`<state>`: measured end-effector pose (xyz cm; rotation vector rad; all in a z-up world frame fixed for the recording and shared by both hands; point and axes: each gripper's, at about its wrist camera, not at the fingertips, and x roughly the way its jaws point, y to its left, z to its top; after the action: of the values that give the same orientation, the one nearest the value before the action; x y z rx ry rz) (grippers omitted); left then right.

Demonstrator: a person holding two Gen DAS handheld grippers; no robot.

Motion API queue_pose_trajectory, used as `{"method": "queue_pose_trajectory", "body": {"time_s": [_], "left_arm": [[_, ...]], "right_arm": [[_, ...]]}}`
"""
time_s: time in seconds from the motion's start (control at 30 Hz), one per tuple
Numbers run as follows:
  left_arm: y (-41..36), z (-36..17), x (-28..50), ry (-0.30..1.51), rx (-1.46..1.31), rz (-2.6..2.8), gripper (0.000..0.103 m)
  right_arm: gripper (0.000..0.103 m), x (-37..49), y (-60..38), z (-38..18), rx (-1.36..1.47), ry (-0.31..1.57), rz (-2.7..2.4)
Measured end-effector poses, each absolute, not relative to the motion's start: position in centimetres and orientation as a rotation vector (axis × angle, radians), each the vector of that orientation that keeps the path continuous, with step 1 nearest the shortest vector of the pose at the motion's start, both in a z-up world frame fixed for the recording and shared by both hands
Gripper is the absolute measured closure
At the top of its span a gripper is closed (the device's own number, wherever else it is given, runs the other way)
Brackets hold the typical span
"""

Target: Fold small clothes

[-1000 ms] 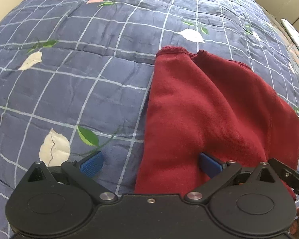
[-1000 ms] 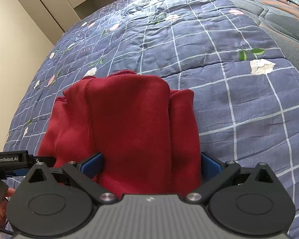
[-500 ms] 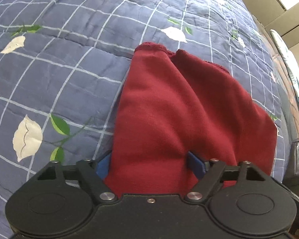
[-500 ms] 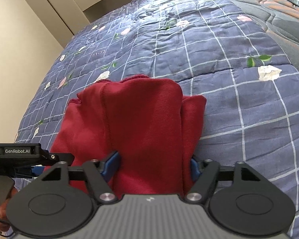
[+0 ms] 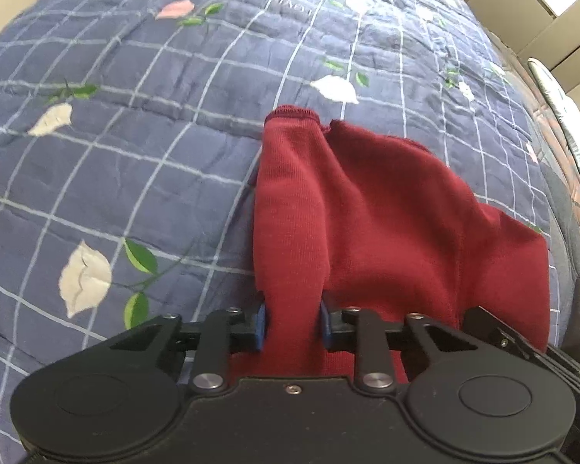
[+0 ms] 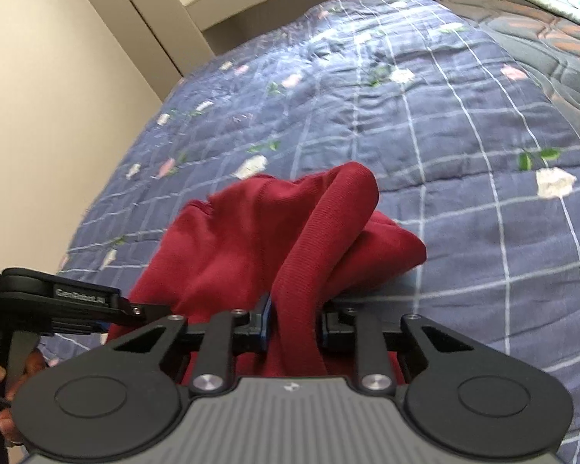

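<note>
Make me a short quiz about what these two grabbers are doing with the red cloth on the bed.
1. True or false: the left gripper is shut on a bunch of the red garment.
2. What does the garment lie on?
A. a wooden table
B. a blue checked quilt
C. a tiled floor
3. Fill in the missing word: in the right wrist view, the right gripper has pinched the garment into a raised ____.

Key
1. True: both pads press the cloth between them.
2. B: the quilt also has leaf and petal prints.
3. Fold (ridge): the cloth rises from the pads in a rounded roll.
</note>
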<state>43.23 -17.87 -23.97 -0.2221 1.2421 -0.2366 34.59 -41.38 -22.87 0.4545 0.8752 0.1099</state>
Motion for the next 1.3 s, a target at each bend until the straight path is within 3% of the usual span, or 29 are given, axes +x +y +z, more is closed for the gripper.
{"method": "queue_pose_trajectory", "body": {"time_s": [0.5,0.77,0.9,0.97,1.1,1.13,1.17,1.3], "left_arm": [[-13.2,-16.3,43.9,1.009,-0.127,-0.116,0.077],[-10.0,-21.3,44.9,1.095,-0.174,-0.011,0.077],[-10.0,-22.8,43.9,1.106,-0.17,0.013,0.075],[-9.9,-22.8,43.5,1.099,-0.18,0.013,0.072],[-10.0,-22.6,43.1,1.106,-0.156,0.035,0.052],[-10.1,-22.4,42.8,1.105,-0.149,0.036,0.044],[-10.0,-22.1,42.4,1.106,-0.143,0.037,0.039],[-9.6,-21.2,41.0,1.09,-0.121,0.042,0.021]], "right_arm": [[0.08,39.9,-34.6,-18.4,0.428,0.708,0.388],[0.079,42.5,-32.5,-22.3,0.398,0.827,0.359],[0.072,41.9,-33.6,-23.7,0.401,0.873,0.292],[0.067,41.5,-34.2,-23.9,0.393,0.88,0.266],[0.056,40.8,-34.9,-23.4,0.38,0.871,0.217],[0.052,40.8,-34.9,-23.2,0.376,0.868,0.209],[0.042,40.4,-34.9,-22.9,0.37,0.863,0.199],[0.025,38.5,-34.6,-21.1,0.349,0.826,0.179]]}}
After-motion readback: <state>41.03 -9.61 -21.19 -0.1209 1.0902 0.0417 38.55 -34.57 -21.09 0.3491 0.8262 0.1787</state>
